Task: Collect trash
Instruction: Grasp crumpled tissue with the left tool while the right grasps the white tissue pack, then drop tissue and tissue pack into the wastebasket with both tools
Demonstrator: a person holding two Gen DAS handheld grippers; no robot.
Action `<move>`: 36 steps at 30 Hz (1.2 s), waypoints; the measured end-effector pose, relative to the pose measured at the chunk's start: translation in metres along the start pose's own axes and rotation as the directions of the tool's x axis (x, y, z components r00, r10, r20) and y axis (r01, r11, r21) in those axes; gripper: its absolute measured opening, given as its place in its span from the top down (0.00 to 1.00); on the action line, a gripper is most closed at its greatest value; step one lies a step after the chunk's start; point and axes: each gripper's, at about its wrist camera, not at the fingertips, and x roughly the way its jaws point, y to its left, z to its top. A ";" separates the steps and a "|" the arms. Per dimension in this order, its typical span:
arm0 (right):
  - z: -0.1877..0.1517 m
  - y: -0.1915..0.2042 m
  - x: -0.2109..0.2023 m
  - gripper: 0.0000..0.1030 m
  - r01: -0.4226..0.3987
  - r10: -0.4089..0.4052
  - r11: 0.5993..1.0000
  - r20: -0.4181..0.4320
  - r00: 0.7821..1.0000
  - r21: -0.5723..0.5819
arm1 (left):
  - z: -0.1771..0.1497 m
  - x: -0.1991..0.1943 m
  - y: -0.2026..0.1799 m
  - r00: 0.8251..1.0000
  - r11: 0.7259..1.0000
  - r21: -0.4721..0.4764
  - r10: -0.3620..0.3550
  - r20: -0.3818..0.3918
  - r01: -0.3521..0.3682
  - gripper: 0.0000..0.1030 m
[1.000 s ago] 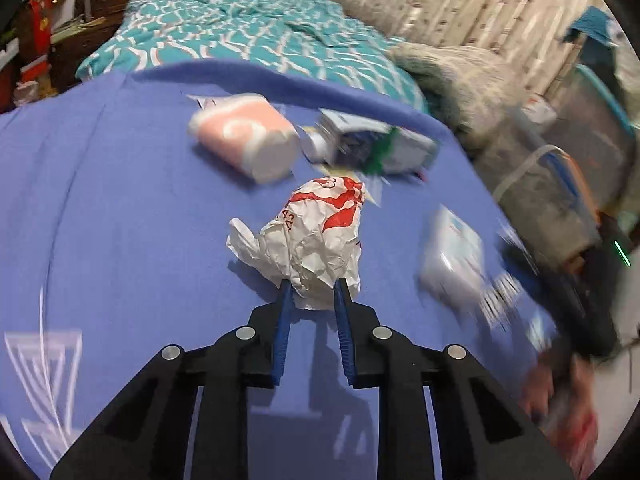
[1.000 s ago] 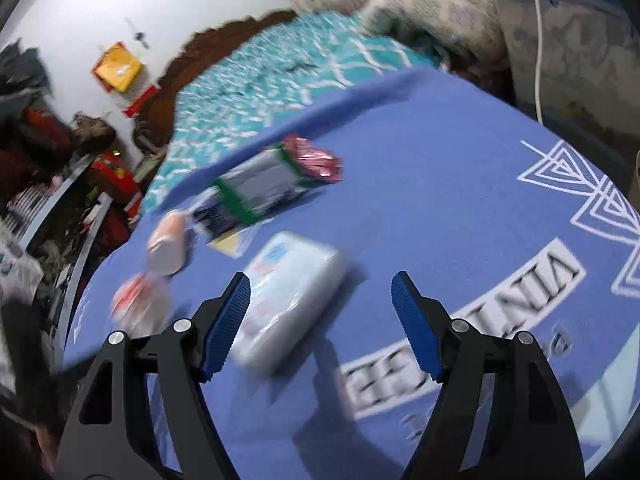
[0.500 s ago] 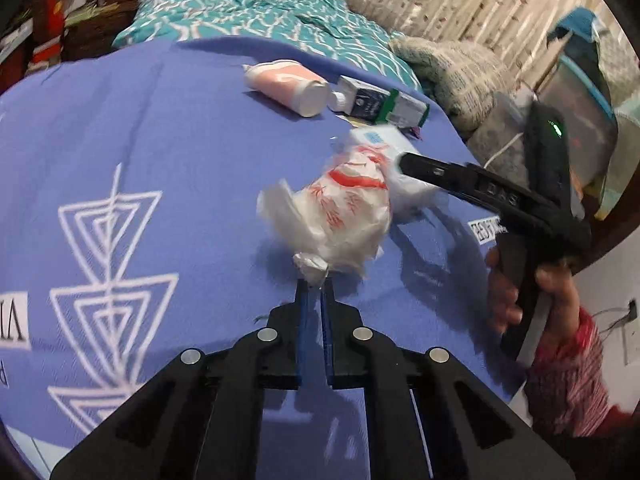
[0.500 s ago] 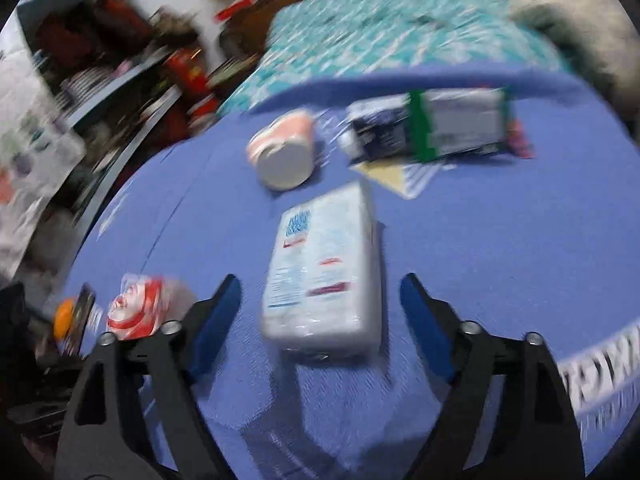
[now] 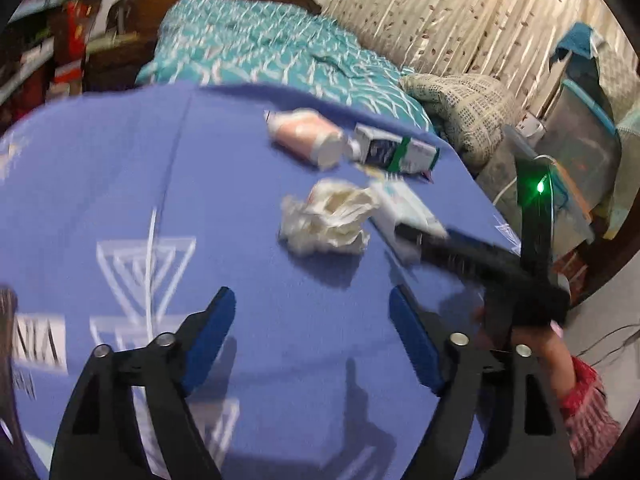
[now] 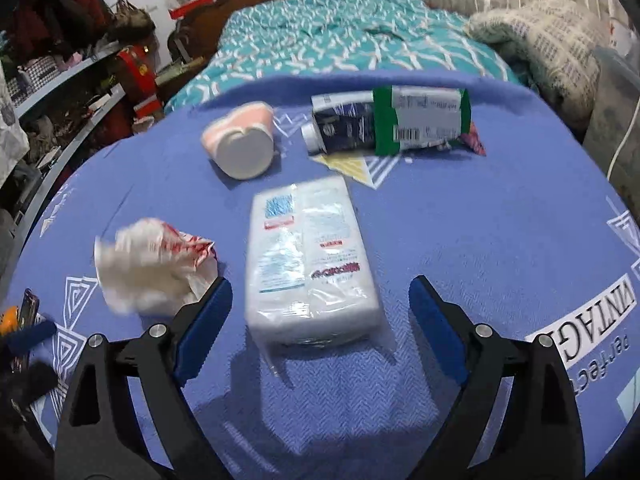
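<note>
The crumpled wrapper (image 5: 326, 216), pinched half a second ago, now lies loose on the table (image 5: 120, 168) ahead of the left hand-held gripper (image 5: 312, 336), whose jaws have sprung apart; the right hand-held gripper (image 6: 320, 312), also spread, straddles the tissue pack (image 6: 308, 256), likely the next pickup

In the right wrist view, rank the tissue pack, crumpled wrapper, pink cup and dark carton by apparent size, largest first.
1. tissue pack, though it lies nearest the camera
2. dark carton
3. crumpled wrapper, close to the carton; blurred, so that order is unsure
4. pink cup
</note>
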 end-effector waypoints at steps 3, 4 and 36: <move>-0.006 0.000 0.005 0.13 0.001 -0.001 1.000 -0.024 1.000 -0.007 | 0.021 0.024 -0.014 1.000 0.999 0.053 0.011 -0.025 -0.009 0.18; -0.008 0.000 0.005 0.13 0.002 -0.002 1.000 -0.020 1.000 -0.012 | 0.027 0.033 -0.018 0.999 0.997 0.070 0.015 -0.041 -0.012 0.18; -0.129 -0.187 -0.131 0.40 0.089 -0.118 0.969 0.112 0.987 0.232 | -0.032 0.093 -0.198 0.927 0.926 0.245 -0.205 -0.314 0.288 0.70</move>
